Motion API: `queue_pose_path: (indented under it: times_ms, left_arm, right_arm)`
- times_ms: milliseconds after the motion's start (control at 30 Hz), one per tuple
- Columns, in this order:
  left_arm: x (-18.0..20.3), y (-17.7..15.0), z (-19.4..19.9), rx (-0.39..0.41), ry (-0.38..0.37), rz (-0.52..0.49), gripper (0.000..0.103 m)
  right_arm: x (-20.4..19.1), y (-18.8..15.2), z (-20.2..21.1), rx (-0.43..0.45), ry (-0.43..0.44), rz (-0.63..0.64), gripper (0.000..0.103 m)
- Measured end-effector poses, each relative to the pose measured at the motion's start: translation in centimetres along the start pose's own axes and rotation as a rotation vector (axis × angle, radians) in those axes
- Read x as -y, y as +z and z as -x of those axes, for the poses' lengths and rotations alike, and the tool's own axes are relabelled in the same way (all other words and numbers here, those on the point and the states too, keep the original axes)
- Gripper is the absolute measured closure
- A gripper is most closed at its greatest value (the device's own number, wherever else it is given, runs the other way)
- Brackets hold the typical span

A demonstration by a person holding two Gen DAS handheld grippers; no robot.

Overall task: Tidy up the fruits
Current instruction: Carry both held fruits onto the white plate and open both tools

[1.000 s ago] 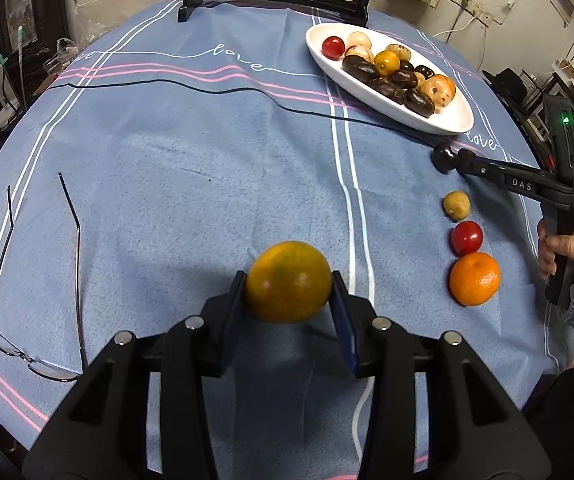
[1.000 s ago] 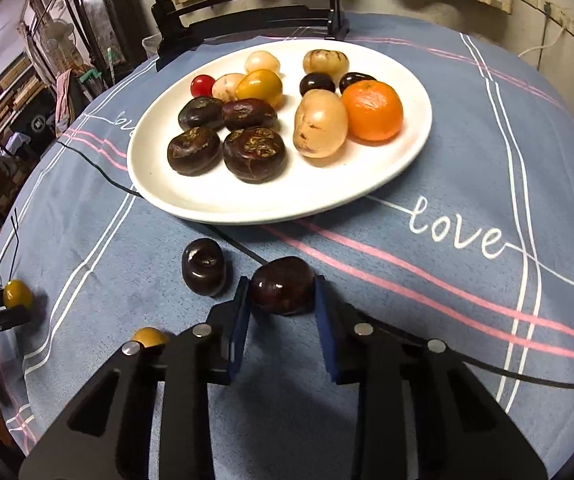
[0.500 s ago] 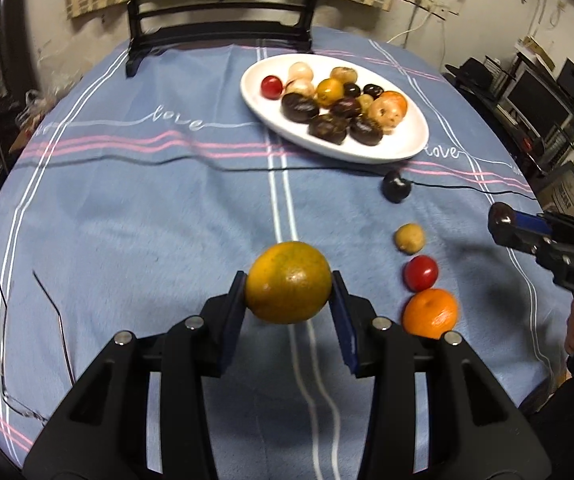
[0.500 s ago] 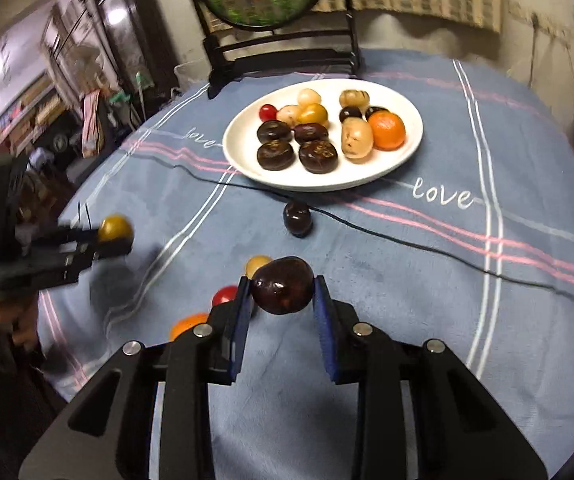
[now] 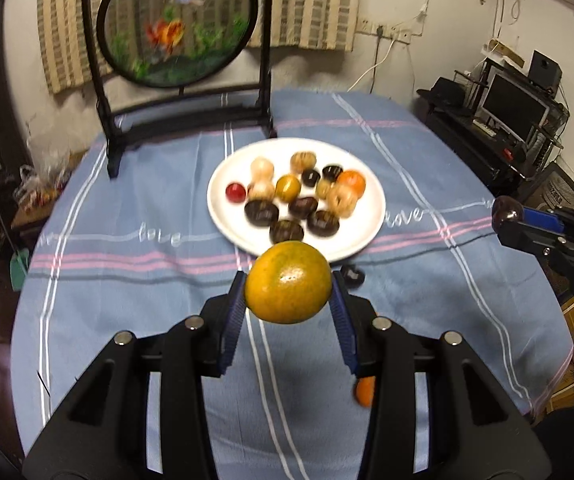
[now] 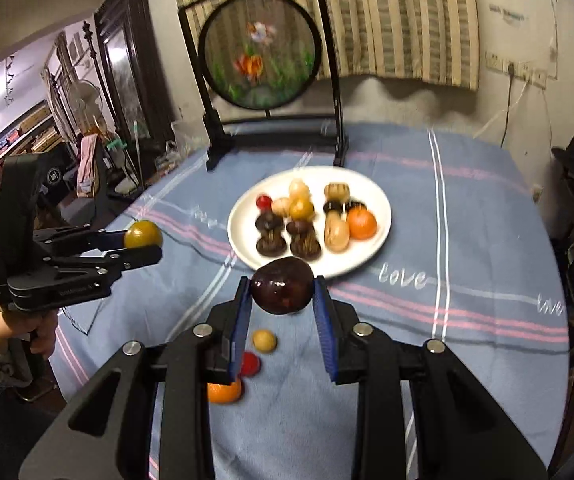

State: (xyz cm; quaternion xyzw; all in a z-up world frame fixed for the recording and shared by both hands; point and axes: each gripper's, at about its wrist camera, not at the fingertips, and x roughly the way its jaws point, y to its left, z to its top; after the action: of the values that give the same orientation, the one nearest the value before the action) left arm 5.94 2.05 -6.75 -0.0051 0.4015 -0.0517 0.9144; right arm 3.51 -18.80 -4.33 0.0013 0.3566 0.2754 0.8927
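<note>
- Both fruits have been lifted clear of the tabletop (image 5: 119, 264) and carried toward the plate (image 5: 223, 204) at its far middle.
- The orange (image 5: 288, 282) is clamped in the left gripper (image 5: 288, 304).
- The dark fruit (image 6: 282, 286) is clamped in the right gripper (image 6: 282, 312).
- Placing on the plate is judged next.

Dim indoor light, motion blur, fisheye-dark bowed edges.

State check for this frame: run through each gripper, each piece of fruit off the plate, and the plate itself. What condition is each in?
Left gripper: shut on the yellow-green round citrus fruit, held above the cloth.
Right gripper: shut on the dark maroon glossy fruit, also aloft.
White round plate: flat on the blue striped tablecloth, loaded with fruit.
Small yellow fruit, red tomato, orange tangerine: loose on the tablecloth.
Small dark fruit: loose beside the plate.
</note>
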Motion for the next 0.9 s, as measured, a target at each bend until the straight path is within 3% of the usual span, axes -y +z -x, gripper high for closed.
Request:
queue_pose_path:
  times_ms: [433,900]
  left_arm:
    - [1.2,2.9,-0.1,0.035,-0.001,-0.029,0.061]
    - [0.3,4.4,-5.2,-0.048,-0.026,-0.007,0.061]
  right_arm:
    - [-0.7,2.5,0.7,0.055,0.025,0.038,0.072]
    - [0.9,2.7,-4.3,-0.043,0.032,-0.002,0.072]
